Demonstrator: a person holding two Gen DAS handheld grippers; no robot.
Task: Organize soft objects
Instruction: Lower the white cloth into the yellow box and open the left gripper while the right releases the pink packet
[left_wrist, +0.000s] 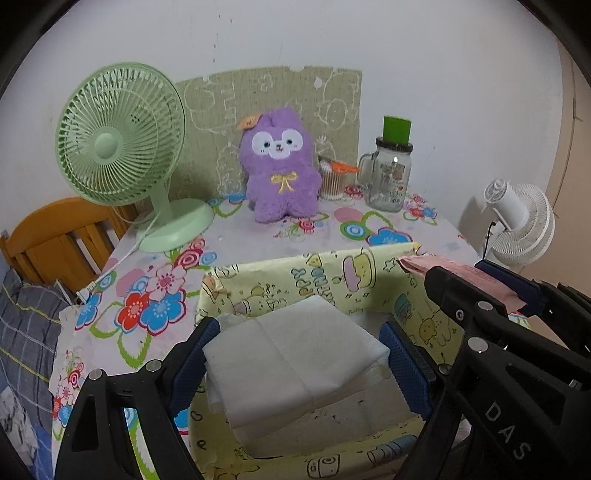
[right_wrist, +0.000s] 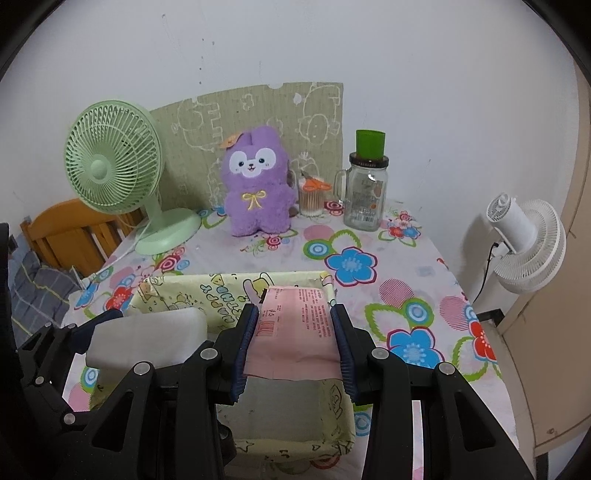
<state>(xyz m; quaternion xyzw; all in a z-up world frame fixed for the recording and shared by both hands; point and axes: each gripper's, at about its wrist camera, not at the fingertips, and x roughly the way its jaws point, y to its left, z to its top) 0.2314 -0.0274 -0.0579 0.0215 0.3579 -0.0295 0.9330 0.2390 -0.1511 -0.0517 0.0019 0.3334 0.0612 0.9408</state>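
Left wrist view: a folded white pad stack (left_wrist: 295, 354) is held between the blue pads of the left gripper (left_wrist: 299, 363), jaws wide around it, above the near left part of a yellow cartoon-print basket (left_wrist: 369, 280). Right wrist view: a pink soft packet (right_wrist: 295, 328) is clamped in the right gripper (right_wrist: 295, 339), jaws at a middling width, over the right side of the same basket, whose floor below looks bare. Both loads are judged to be at the lowering step. Whether the white stack already rests on the basket floor cannot be told. Next, each load needs to be lowered inside the walls and released side by side. A purple plush (left_wrist: 279, 166) sits untouched at the far edge of the table (left_wrist: 258, 240).
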